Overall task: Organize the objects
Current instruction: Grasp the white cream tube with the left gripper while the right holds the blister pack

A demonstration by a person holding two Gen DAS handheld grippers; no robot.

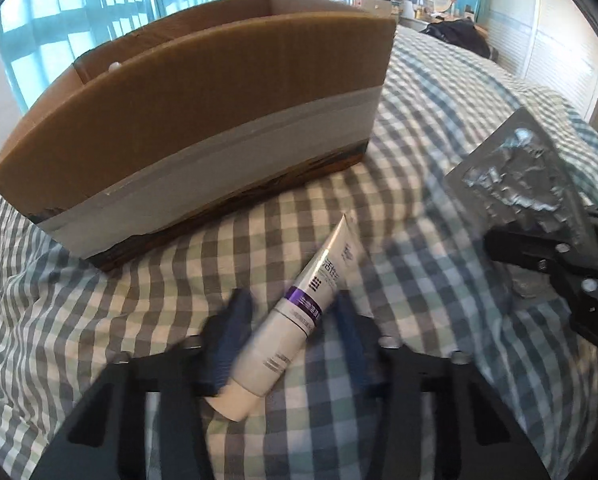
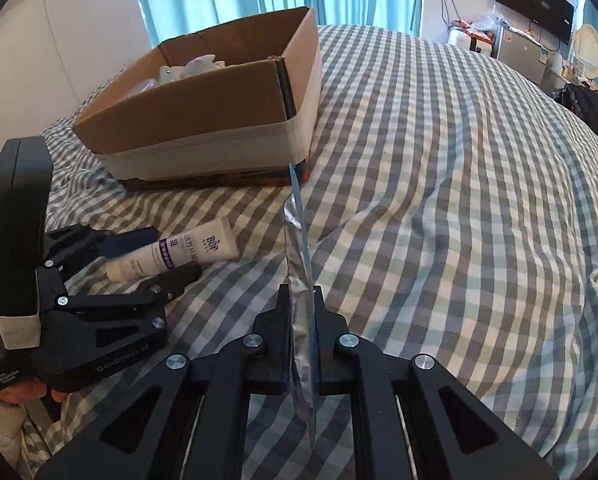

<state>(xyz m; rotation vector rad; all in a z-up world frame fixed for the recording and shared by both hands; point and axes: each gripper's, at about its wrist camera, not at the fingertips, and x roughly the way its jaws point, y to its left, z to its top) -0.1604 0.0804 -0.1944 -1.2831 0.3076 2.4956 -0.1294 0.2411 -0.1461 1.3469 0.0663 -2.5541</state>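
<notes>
Bed (image 2: pixel 439 160) with grey-and-white checked cover carries everything.

Far left: cardboard box (image 1: pixel 187 120), open-topped, pale tape band round its lower wall, sitting on the cover. From the right wrist view the box (image 2: pixel 219 120) holds several pale items, too small to identify.

Left hand-held gripper (image 1: pixel 287 320): fingers spread wide, one on each side of a white tube (image 1: pixel 295 316) with a purple band. Tube lies flat on the cover, cap end toward the gripper body, crimped end angled toward the box. Left finger (image 1: pixel 229 340) looks right against the tube body; right finger stands a little off it. Not clamped. Right wrist view agrees: left hand-held gripper (image 2: pixel 155 256) low on the cover, tube (image 2: pixel 171 256) between its open fingers, near the box but not touching it. A bit of the person's hand (image 2: pixel 15 392) shows at the handle.

Right hand-held gripper (image 2: pixel 301 292): fingers closed tight on a flat silver foil blister pack (image 2: pixel 299 280), held edge-on and upright, blue on one face, its far tip lined up with the box's near corner in this view. In the left wrist view the pack (image 1: pixel 527 168) is raised above the cover, crinkled foil side showing, pinched by the right hand-held gripper (image 1: pixel 547 248), well right of the box
</notes>
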